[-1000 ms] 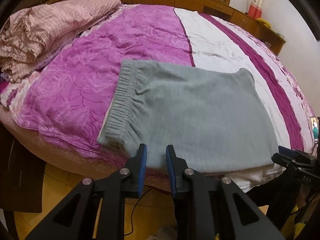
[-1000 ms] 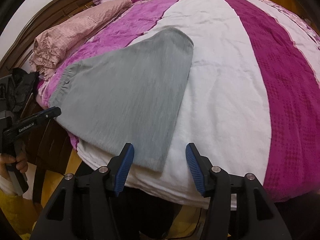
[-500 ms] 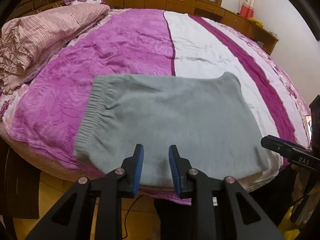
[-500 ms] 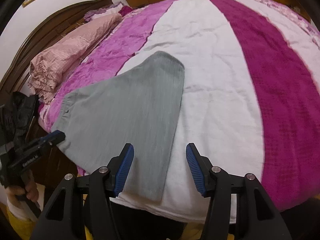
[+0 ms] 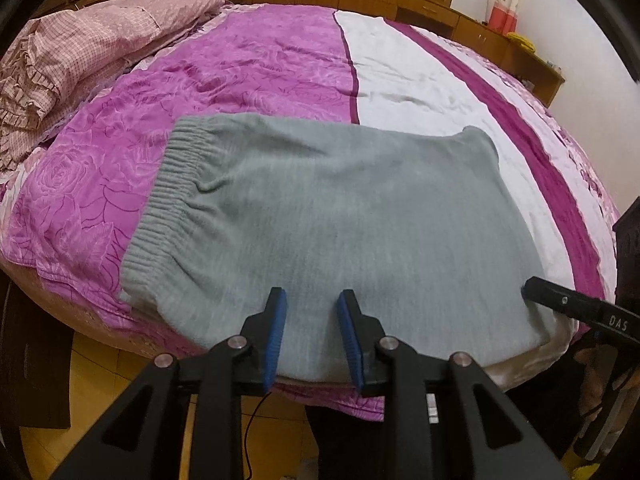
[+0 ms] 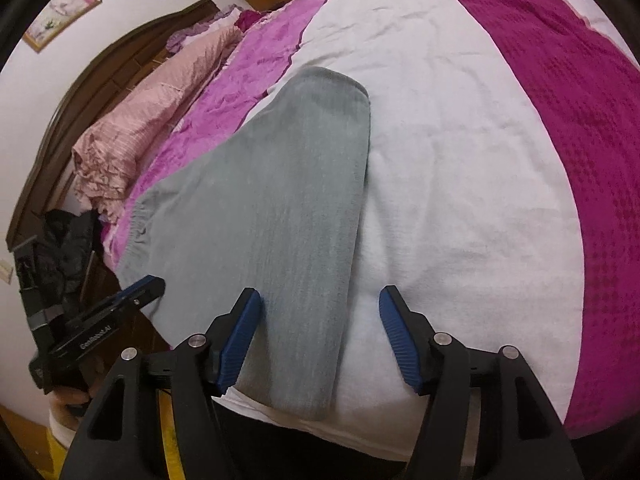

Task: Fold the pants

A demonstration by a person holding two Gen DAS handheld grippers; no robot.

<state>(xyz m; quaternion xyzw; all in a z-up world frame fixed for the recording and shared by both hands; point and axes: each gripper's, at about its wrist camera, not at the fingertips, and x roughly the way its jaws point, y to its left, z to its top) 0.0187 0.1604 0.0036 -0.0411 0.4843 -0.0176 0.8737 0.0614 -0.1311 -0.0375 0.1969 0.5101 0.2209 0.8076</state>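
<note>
Pants point(image 5: 340, 220): grey, folded flat at the near edge of the bed point(image 5: 248, 64), waistband to the left.
Left gripper point(image 5: 311, 312): over the near hem, jaws narrowly apart and opening, nothing pinched.
Right gripper point(image 6: 320, 312): over the folded end, jaws wide and opening, nothing pinched.
Quilt point(image 5: 80, 40): pink, bunched far left.

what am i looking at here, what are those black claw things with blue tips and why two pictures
The black claws are hand-held grippers, one in each of a person's hands, and each carries a wide-angle camera looking along its fingers. One picture comes from the left gripper, the other from the right gripper; each also glimpses the other at its edge. On the bed's purple and white bedspread lie folded grey pants, with a pink quilt bundled near the headboard. Neither gripper holds anything: both hover open over the pants' near edge, jaws widening, the right one over the corner.
</note>
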